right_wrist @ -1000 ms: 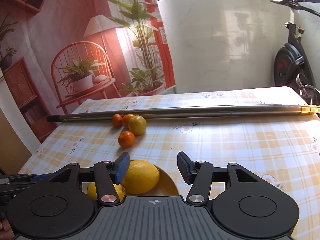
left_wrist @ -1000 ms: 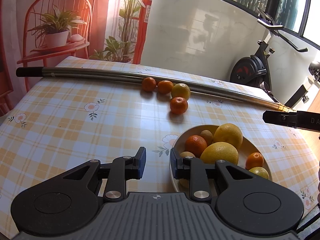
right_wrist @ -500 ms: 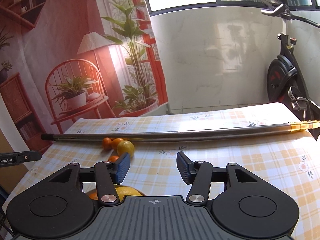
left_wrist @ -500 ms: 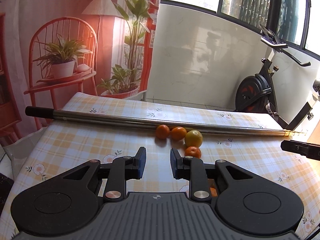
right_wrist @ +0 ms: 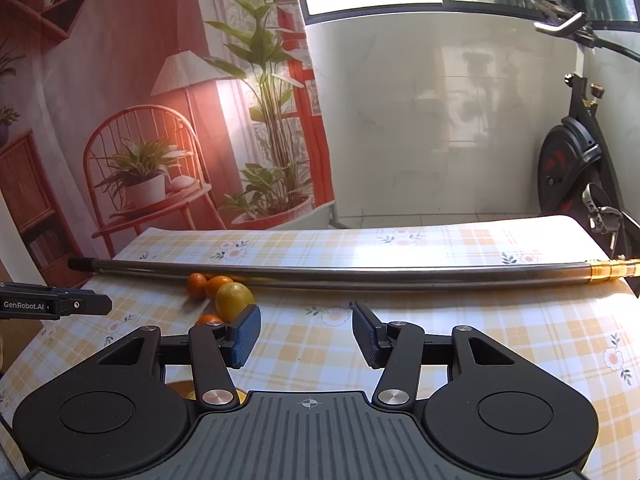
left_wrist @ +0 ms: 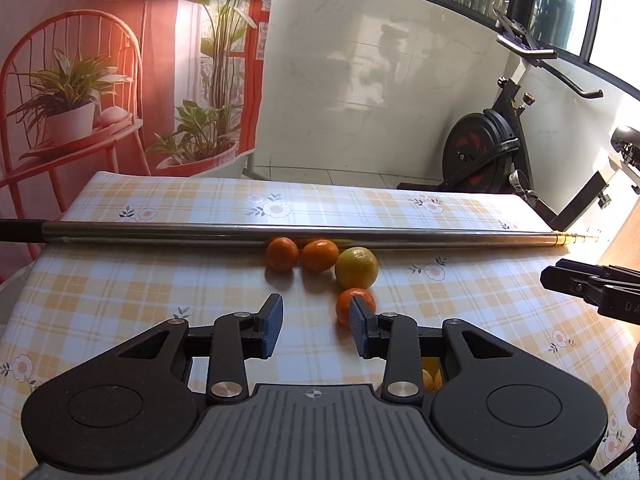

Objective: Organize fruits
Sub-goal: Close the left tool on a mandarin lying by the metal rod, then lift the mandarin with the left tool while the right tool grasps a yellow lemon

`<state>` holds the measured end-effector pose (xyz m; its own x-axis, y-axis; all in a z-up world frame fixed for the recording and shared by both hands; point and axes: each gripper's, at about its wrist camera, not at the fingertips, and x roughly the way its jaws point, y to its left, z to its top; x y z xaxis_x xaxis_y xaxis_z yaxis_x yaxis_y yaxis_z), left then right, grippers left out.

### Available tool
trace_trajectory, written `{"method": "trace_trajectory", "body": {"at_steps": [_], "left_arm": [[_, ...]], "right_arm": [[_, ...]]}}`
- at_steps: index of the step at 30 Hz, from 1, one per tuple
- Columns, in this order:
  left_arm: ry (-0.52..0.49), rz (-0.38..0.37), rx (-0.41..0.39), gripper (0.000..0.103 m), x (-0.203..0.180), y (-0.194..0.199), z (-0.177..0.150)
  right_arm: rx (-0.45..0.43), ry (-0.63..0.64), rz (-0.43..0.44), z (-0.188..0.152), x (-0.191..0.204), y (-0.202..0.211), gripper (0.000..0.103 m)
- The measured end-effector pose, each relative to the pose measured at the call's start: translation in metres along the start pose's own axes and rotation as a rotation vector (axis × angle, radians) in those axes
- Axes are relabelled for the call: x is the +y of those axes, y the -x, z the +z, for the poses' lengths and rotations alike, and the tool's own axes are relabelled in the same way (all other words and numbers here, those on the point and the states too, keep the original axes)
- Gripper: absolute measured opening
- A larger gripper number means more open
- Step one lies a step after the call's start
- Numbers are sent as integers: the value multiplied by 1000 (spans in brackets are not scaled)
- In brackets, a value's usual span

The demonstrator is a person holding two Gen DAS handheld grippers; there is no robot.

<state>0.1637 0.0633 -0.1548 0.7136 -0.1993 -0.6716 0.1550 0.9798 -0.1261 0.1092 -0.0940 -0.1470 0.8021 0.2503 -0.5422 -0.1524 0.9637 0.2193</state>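
Note:
Two tangerines (left_wrist: 282, 253) (left_wrist: 320, 255) and a yellow citrus (left_wrist: 356, 267) lie in a row against a long metal pole (left_wrist: 248, 233) on the checked tablecloth. A third tangerine (left_wrist: 352, 305) sits nearer, just beyond my left gripper's right fingertip. My left gripper (left_wrist: 314, 328) is open and holds nothing. My right gripper (right_wrist: 307, 332) is open too, with bare cloth between its fingers; the yellow citrus (right_wrist: 233, 300) and tangerines (right_wrist: 218, 283) lie to its front left. Yellow fruit (left_wrist: 430, 374) of the bowl peeks out under the left gripper's body.
The pole (right_wrist: 360, 274) spans the table's width, with a brass tip (right_wrist: 612, 269) at the right. An exercise bike (left_wrist: 486, 156) stands beyond the far right corner. A red backdrop with chair and plants (right_wrist: 148, 176) hangs behind the table. The other gripper's tip (left_wrist: 588, 286) shows at the right edge.
Both grippers have tilted up and drawn back, so the bowl of fruit has dropped almost out of view. Each gripper's jaws have opened wider. The fruits by the pole have not moved.

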Motion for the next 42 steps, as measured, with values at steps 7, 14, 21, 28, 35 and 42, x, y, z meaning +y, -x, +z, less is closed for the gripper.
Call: {"method": "trace_trajectory", "body": {"at_steps": [7,14,21,28,35,42], "left_arm": [[-142,-37,68,39,-31,-55,-4],[-133,-9,133,39,-30,-95,-4],[-110,-26,146,40,-28,-114,2],[-127,-18,153,40,-30,-119,-1],[-141,-13,134,40,-27,-106,-1],[-106,1,73,40,-13,-70,-3]], "right_arm": [[25,-45,-6,-3,-15,-11,48],[48,-66,-9,-5,-26,-23,48],[72,-83,-5,-7,-31,-35,48],[88,-72,-4,-5,-29,-42,48],[132,-71,56,0,-24,-55,48],[142,32,110,16,0,-71,48]]}}
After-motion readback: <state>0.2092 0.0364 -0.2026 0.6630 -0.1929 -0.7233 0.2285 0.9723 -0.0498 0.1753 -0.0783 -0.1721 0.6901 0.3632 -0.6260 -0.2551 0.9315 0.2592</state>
